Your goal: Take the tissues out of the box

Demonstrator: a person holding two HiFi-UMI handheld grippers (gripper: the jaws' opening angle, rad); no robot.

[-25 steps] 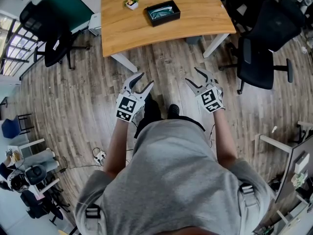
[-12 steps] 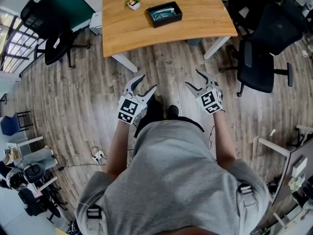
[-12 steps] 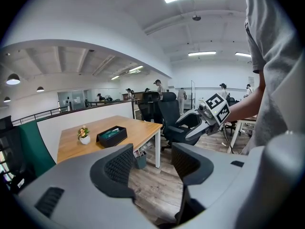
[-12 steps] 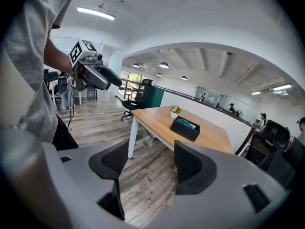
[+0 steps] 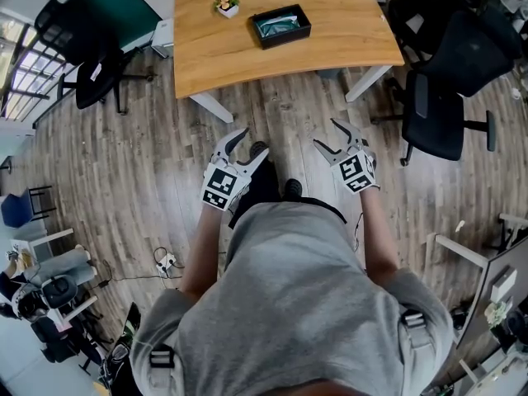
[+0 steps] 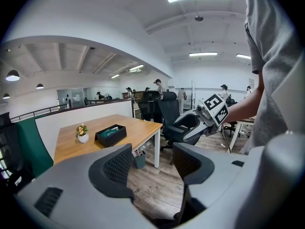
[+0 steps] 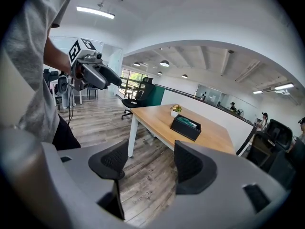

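Observation:
A black open-top box with a teal tissue pack inside [image 5: 281,25] sits on the wooden table [image 5: 346,31], far ahead of both grippers. It also shows as the box [image 6: 110,134] in the left gripper view and the box [image 7: 186,127] in the right gripper view. My left gripper [image 5: 252,144] hangs over the floor in front of the table, its jaws opening with nothing between them [image 6: 152,163]. My right gripper [image 5: 327,134] is level with it, jaws open and empty [image 7: 151,162]. Each gripper is well short of the table edge.
A small pot of flowers [image 5: 227,4] stands left of the box. Black office chairs stand right of the table [image 5: 445,97] and at the far left [image 5: 91,64]. White table legs [image 5: 208,106] reach the wooden floor. Other desks and people are in the background.
Both grippers' jaws have spread wider, the left most visibly. The hands have stayed over the floor in front of the table, barely shifting.

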